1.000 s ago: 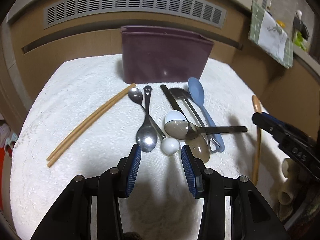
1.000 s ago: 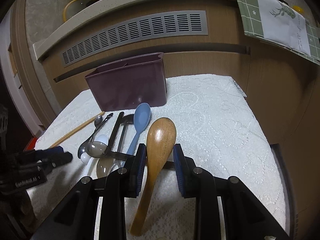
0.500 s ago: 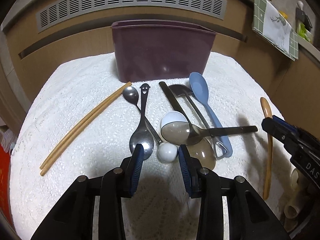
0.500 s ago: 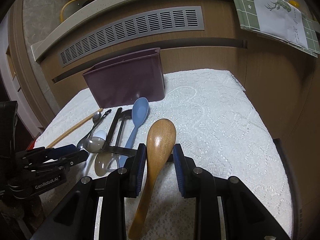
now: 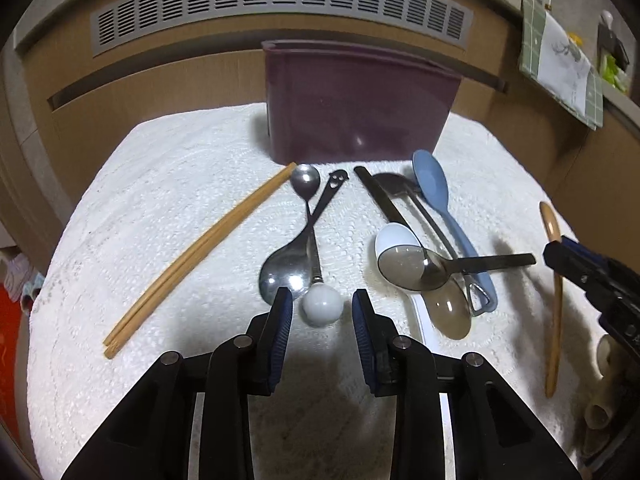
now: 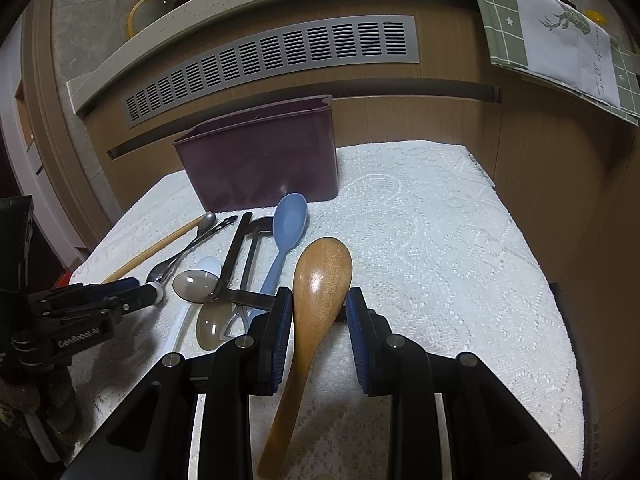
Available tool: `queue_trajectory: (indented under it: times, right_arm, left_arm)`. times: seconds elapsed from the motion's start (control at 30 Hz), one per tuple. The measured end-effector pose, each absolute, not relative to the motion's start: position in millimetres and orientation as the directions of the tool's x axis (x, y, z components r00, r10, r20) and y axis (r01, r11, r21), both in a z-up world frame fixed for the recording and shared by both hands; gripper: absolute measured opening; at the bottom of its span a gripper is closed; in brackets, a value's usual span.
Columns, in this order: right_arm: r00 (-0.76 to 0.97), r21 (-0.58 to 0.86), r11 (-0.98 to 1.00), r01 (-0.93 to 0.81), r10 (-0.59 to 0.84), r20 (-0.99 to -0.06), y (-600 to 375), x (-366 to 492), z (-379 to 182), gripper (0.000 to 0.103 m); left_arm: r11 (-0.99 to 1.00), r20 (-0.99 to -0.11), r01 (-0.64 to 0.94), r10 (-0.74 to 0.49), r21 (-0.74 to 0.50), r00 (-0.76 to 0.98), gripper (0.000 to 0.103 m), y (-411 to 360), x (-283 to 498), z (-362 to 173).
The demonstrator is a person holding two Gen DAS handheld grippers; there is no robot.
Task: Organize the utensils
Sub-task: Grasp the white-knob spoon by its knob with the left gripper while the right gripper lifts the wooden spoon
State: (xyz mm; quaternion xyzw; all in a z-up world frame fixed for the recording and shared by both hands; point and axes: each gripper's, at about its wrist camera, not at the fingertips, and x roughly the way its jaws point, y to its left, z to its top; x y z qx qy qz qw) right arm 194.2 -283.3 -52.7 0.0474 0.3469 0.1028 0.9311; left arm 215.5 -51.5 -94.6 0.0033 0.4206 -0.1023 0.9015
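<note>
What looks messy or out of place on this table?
The utensils lie loose on the white cloth, none visibly in the purple holder. Two metal spoons cross, and several spoons and dark tools overlap in a heap.

Counted: two chopsticks (image 5: 200,256), seven spoons (image 5: 430,184) — one wooden spoon (image 6: 320,276) — one knife (image 5: 382,200), one purple bin (image 5: 356,100), two claws (image 5: 322,312).

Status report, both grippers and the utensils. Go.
Left gripper open, fingers astride the white knob-end spoon. Right gripper open, straddling the wooden spoon. All utensils on the cloth, none visibly in the purple bin. Nothing blocking.
</note>
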Motion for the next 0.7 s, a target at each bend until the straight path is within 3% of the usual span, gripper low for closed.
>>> queue_trajectory:
  times: [0.03,0.13,0.37,0.7]
  right_arm:
    - [0.739,0.155,0.975,-0.162,0.224,-0.635,-281.8,193.6,-52.3,0.026]
    - [0.745,0.132,0.978,-0.164,0.211,-0.633,-279.4,192.2,-49.6,0.026]
    - [0.792,0.103,0.978,-0.182,0.208,-0.574,-280.1,179.2,-24.9,0.026]
    - [0.814,0.109,0.976,-0.187,0.216,-0.540,-278.8,175.8,-8.1,0.025]
  left_arm:
    - [0.980,-0.764,0.186,-0.174,-0.072,0.622,0.022,-53.8,216.7,-95.7]
    - [0.981,-0.739,0.179,-0.175,-0.075,0.650,0.022,-49.9,212.6,-87.0]
    - [0.977,-0.577,0.201,-0.205,-0.072,0.790,0.022,-28.1,183.3,-9.4]
    - [0.971,-0.561,0.196,-0.240,-0.138,0.792,0.022,-1.9,181.9,18.9]
